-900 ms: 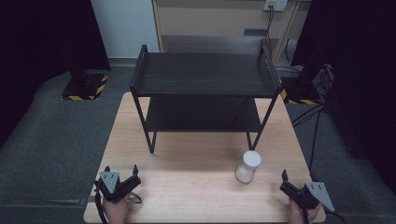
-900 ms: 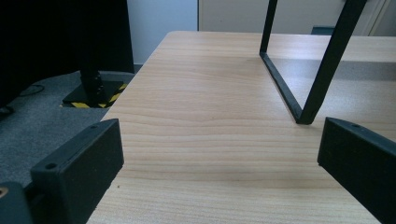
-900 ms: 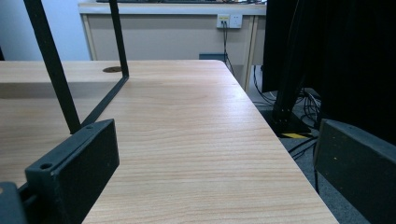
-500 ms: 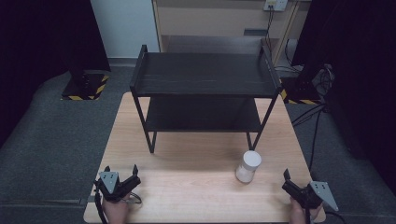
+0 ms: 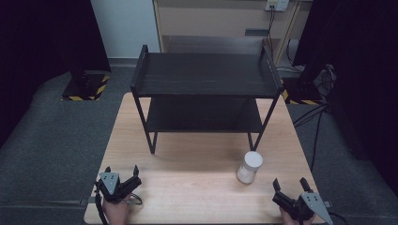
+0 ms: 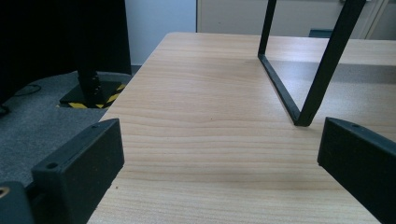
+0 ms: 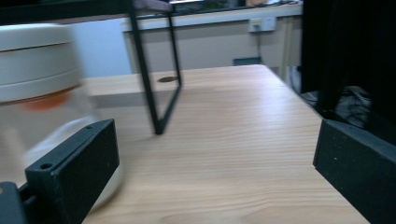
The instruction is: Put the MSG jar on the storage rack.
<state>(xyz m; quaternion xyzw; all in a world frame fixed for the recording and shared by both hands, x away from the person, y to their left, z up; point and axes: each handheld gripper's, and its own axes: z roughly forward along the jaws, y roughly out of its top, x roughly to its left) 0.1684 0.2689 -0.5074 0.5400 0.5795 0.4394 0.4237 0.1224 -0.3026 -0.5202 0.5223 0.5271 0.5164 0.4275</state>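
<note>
Beside right tool (image 5: 291, 185), white jar (image 5: 249, 167)

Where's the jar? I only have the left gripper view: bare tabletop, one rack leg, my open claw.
Observer: The white-lidded jar stands upright on the table, near the rack's front right leg.
Operator: Is the right claw near it?
Observer: Close but apart. The right claw is open, with the jar just to its left and nothing between its jaws.
Operator: Anything on the rack?
Observer: From the high view, both shelves look bare.
</note>
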